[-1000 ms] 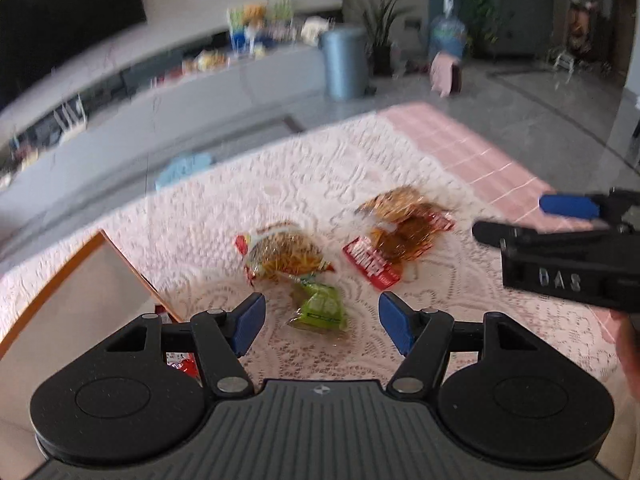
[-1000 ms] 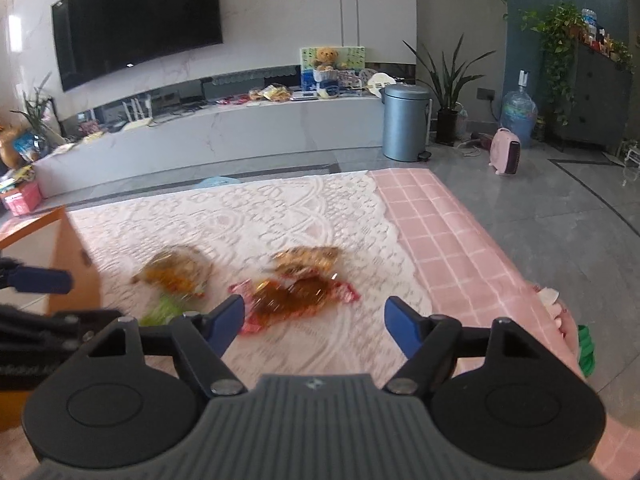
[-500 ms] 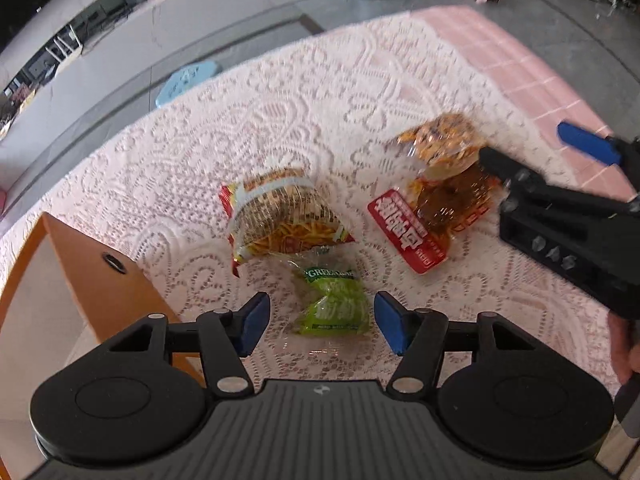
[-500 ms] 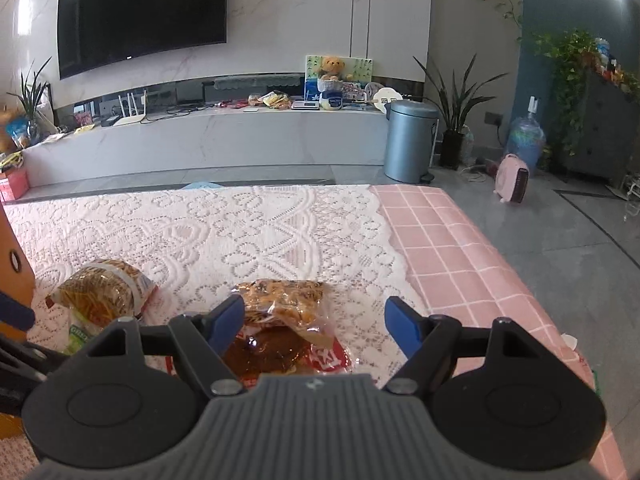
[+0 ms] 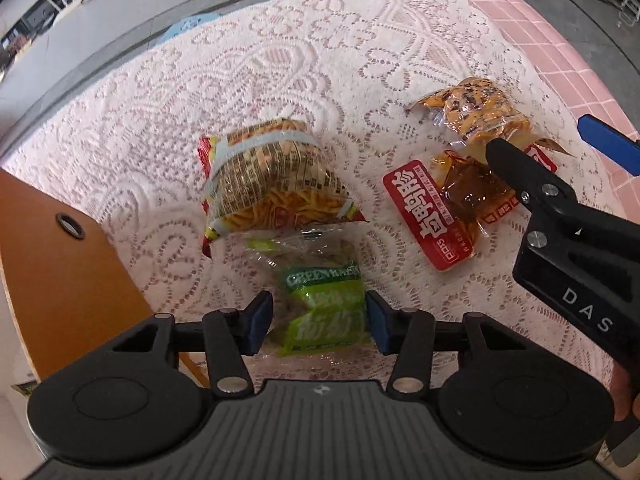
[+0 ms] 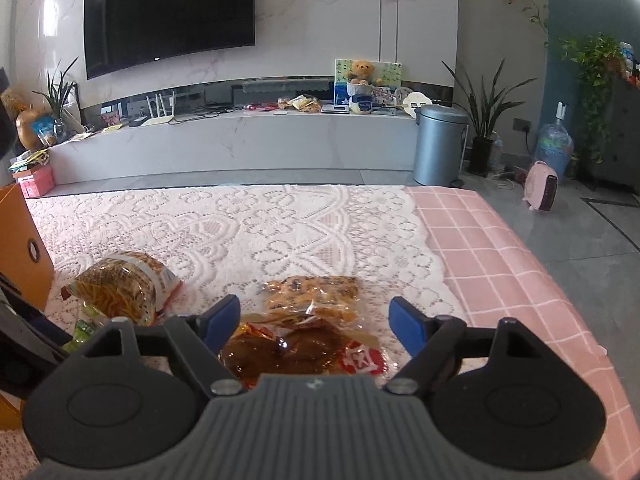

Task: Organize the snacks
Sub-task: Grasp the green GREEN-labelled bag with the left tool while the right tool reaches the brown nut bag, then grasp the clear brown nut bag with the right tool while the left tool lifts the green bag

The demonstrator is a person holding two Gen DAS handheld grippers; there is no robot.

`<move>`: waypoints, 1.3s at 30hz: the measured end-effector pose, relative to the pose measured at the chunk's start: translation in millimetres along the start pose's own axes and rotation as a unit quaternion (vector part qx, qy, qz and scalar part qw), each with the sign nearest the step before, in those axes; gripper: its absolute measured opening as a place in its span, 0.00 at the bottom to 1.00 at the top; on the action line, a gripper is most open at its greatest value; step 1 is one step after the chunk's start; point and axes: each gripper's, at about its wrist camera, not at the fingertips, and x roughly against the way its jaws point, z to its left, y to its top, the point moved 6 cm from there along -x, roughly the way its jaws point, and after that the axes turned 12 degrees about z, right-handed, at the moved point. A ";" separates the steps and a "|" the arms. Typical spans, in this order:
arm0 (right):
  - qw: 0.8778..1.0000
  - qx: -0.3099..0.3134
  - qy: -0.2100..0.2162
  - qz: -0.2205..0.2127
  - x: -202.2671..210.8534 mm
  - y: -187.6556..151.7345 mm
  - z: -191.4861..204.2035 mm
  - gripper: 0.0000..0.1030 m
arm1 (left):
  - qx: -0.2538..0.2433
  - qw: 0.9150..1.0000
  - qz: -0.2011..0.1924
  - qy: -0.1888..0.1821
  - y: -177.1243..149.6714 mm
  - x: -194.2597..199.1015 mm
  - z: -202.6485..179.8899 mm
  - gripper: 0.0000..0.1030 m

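Four snack packets lie on the lace tablecloth (image 5: 304, 60). The left gripper (image 5: 318, 322) is spread wide, its blue pads flanking the green packet (image 5: 326, 310), whose long axis runs near to far. Just beyond it sits the noodle bag (image 5: 272, 188), tilted. The right gripper (image 6: 314, 322), also wide apart, hovers over the red packet (image 6: 296, 350) and orange packet (image 6: 316, 294). An orange box (image 5: 52, 256) stands at the left.

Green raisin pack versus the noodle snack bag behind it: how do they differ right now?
The green raisin pack is smaller and flatter; the noodle snack bag is bigger and puffed up. The green raisin pack sits between the open left gripper's fingers; the noodle snack bag lies beyond them. Both rest on the lace tablecloth.
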 end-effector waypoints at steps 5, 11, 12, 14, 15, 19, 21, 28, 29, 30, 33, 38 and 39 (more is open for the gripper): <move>1.000 0.020 0.002 -0.007 -2.3 -1.1 9.5 0.78 | 0.026 0.999 -0.017 -0.034 -2.2 0.6 9.0 0.51; 0.999 0.037 0.008 -0.004 -7.3 -2.9 17.7 0.80 | 0.042 0.995 -0.065 -0.064 -10.4 14.0 13.2 0.46; 0.999 0.038 0.007 -0.004 -8.6 -2.5 18.6 0.82 | 0.044 0.994 -0.073 -0.065 -10.9 18.0 12.7 0.46; 0.999 0.043 0.005 -0.005 -11.8 -1.4 20.1 0.84 | 0.052 0.991 -0.095 -0.078 -13.3 28.2 15.4 0.45; 0.999 0.044 0.001 -0.005 -13.8 -0.6 20.4 0.84 | 0.054 0.990 -0.103 -0.084 -13.3 33.0 16.9 0.45; 1.000 0.024 -0.003 -0.003 -22.4 7.3 15.5 0.86 | 0.070 0.985 -0.128 -0.092 -12.6 46.5 25.4 0.44; 1.000 0.000 0.002 0.002 -27.3 10.8 10.0 0.90 | 0.074 0.983 -0.135 -0.095 -11.3 51.1 25.3 0.44; 0.996 -0.077 0.018 0.032 -54.0 20.8 -8.5 0.93 | 0.078 0.982 -0.147 -0.094 -9.2 58.2 24.1 0.44; 0.996 -0.081 0.018 0.038 -57.4 20.7 -10.0 0.93 | 0.078 0.982 -0.146 -0.091 -9.3 58.2 24.2 0.44; 0.995 -0.083 0.015 0.045 -60.9 19.8 -11.3 0.93 | 0.080 0.982 -0.146 -0.091 -9.7 57.7 24.6 0.44; 0.995 -0.075 0.009 0.066 -69.1 15.7 -11.4 0.84 | 0.085 0.982 -0.142 -0.092 -9.7 56.5 25.6 0.44; 0.994 -0.071 0.017 0.082 -72.5 11.6 -9.8 0.77 | 0.088 0.980 -0.147 -0.101 -14.8 59.2 26.0 0.44; 0.994 -0.070 0.017 0.084 -72.1 10.7 -9.5 0.77 | 0.090 0.980 -0.148 -0.102 -16.2 60.1 26.1 0.44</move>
